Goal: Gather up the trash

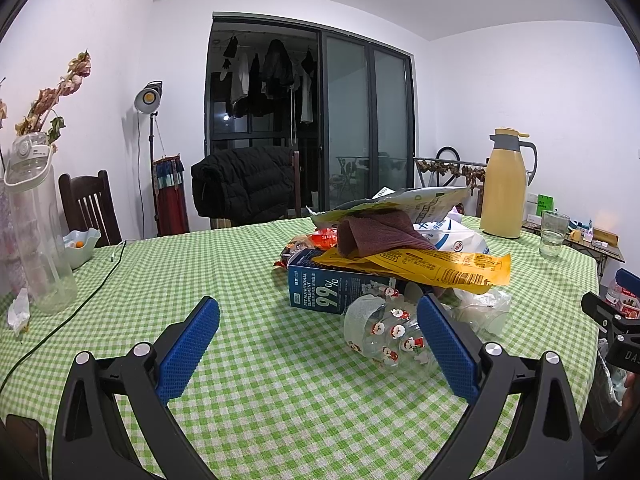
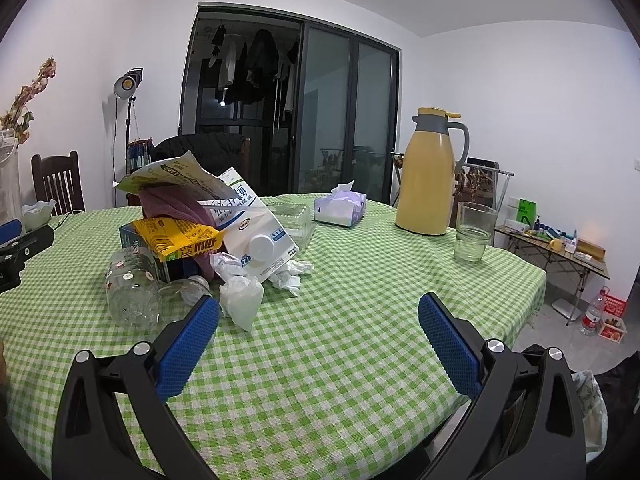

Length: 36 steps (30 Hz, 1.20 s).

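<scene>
A heap of trash lies mid-table: a blue carton (image 1: 324, 288), a yellow wrapper (image 1: 432, 266), a brown cloth (image 1: 380, 232), a white milk carton (image 2: 256, 232), crumpled tissues (image 2: 240, 300) and a clear jar with Santa stickers (image 1: 388, 336) on its side. My left gripper (image 1: 318, 320) is open, its right pad beside the jar, nothing held. My right gripper (image 2: 318, 318) is open and empty over bare tablecloth, right of the heap; its left pad is near the tissues. The jar (image 2: 132, 288) also shows in the right wrist view.
A yellow thermos (image 2: 428, 172), a drinking glass (image 2: 474, 232) and a tissue box (image 2: 340, 210) stand at the far right. A clear water bottle (image 1: 36, 232), a small bowl (image 1: 80, 246) and a dark cable (image 1: 76, 308) are at the left. A bag (image 2: 592, 404) hangs off the table's right edge.
</scene>
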Available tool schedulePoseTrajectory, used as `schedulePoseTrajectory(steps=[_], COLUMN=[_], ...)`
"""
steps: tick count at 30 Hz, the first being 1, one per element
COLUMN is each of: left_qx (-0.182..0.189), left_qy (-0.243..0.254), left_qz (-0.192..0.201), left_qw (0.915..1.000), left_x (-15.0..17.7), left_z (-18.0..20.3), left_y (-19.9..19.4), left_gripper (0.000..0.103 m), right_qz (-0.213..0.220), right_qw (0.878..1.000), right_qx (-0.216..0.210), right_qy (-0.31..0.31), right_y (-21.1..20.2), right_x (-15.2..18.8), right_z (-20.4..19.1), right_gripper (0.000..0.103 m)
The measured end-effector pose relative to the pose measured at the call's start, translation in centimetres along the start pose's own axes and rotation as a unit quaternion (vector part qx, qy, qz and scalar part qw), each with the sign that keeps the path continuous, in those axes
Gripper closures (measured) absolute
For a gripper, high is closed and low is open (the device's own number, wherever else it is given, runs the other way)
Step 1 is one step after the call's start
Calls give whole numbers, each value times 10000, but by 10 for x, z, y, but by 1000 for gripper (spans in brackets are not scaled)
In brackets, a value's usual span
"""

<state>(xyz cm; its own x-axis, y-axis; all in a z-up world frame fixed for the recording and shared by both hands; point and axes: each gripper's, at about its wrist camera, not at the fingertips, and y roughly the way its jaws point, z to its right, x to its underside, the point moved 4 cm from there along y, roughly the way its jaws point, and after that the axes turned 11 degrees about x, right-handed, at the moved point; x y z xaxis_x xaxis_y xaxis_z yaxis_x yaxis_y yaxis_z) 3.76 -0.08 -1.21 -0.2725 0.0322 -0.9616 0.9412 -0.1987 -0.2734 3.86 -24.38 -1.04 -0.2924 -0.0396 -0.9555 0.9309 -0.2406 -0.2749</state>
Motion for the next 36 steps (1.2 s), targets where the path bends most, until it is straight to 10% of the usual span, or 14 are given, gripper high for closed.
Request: schedulePoseTrajectory(steps=[36], left_qx=[-106], left_qy=[-313], left_qz=[91], left_qw=[9994], left_x=[-1], left_z=[-14], left_y=[0], left_gripper=[7], right_qz=[-191], right_qw=[9975], right_qx=[-545], right_qy=[396], right_y=[7], right_x=[-8], right_z=[9], right_gripper=[7])
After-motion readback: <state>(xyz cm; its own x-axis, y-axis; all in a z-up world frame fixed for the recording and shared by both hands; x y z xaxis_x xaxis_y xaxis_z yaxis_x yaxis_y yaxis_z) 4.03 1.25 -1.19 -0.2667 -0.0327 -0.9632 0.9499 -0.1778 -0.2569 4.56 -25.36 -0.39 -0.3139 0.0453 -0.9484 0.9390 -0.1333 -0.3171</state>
